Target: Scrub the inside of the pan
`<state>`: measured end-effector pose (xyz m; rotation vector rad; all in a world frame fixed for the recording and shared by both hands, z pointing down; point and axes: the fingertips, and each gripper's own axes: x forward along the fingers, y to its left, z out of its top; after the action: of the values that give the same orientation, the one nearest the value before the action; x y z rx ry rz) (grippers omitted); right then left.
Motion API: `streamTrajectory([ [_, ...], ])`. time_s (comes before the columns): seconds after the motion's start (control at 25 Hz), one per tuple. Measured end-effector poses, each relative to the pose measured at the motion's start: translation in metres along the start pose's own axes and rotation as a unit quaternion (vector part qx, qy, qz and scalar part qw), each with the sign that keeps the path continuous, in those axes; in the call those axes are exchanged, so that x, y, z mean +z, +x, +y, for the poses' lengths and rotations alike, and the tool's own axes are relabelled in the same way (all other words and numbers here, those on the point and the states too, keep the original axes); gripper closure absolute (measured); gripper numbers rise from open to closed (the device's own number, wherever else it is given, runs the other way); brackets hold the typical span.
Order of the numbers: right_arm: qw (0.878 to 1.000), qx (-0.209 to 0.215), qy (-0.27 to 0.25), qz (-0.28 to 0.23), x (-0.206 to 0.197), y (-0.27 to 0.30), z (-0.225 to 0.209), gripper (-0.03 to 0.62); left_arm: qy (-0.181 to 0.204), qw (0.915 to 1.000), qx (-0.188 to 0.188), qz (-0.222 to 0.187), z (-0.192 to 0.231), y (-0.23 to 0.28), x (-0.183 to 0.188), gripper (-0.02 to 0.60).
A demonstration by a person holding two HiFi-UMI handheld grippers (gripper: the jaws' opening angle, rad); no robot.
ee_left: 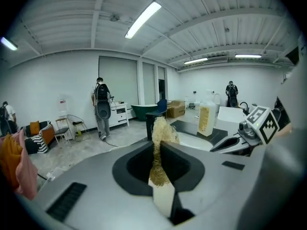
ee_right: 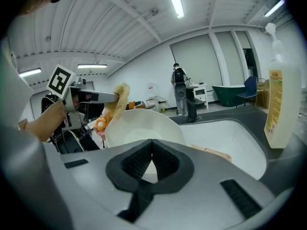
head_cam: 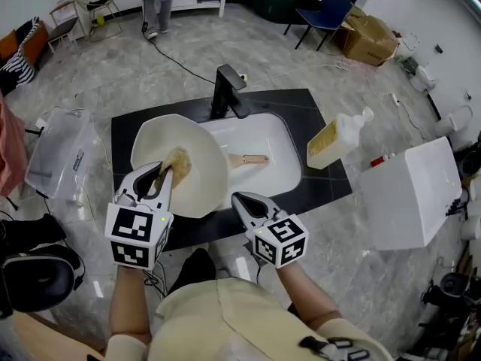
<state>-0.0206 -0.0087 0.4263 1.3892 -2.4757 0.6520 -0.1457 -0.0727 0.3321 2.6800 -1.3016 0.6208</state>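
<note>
Left gripper [head_cam: 164, 170]: jaws clamped on a tan fibrous scrub pad [head_cam: 179, 162]; the pad sticks out past the fingertips, as the left gripper view confirms.

Pan [head_cam: 199, 138]: cream bowl, lying directly ahead of and under the pad. It is tipped over the left part of the sink [head_cam: 274, 138] with its open side facing up toward the person. The pad sits over the inner wall on the bowl's left; from above I cannot tell whether it is touching.

Long axis: the handle [head_cam: 252, 159] runs from the bowl off to the left gripper's right, lying low in the basin. Most of the unscrubbed interior therefore lies to the right of the pad and beyond it.

Right gripper [head_cam: 239, 198]: jaws closed tip to tip with nothing between them, just beside the pan's near rim, to the right of the left gripper. It is the nearer one to the handle; the left is the nearer one to the bowl's inside.

Judgement: the scrubbing stroke falls to the left gripper, sweeping forward and rightward across the bowl. With the pan tipped and unheld, it may rock or slide.
</note>
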Motion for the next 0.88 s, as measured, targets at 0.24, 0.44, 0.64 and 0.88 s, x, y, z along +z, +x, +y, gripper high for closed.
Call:
streamTrajectory([
  [0.24,1.0,-0.019,0.014,0.006,0.016,0.038,-0.02,0.579,0.032,0.9993,0.005,0.021,0.027,0.047,0.01,0.541],
  [0.44,0.999,-0.021,0.021,0.013,0.021,0.057,-0.037,0.579,0.042,0.9979,0.018,0.045,0.041,0.078,0.002,0.543],
  [0.64,1.0,0.003,0.022,0.022,0.025,0.075,-0.053,0.579,0.052,0.9942,0.059,0.073,0.05,0.101,-0.005,0.541],
  [0.88,0.998,0.047,0.02,0.042,0.028,0.09,-0.074,0.579,0.062,0.981,0.132,0.128,0.061,0.124,-0.023,0.541],
])
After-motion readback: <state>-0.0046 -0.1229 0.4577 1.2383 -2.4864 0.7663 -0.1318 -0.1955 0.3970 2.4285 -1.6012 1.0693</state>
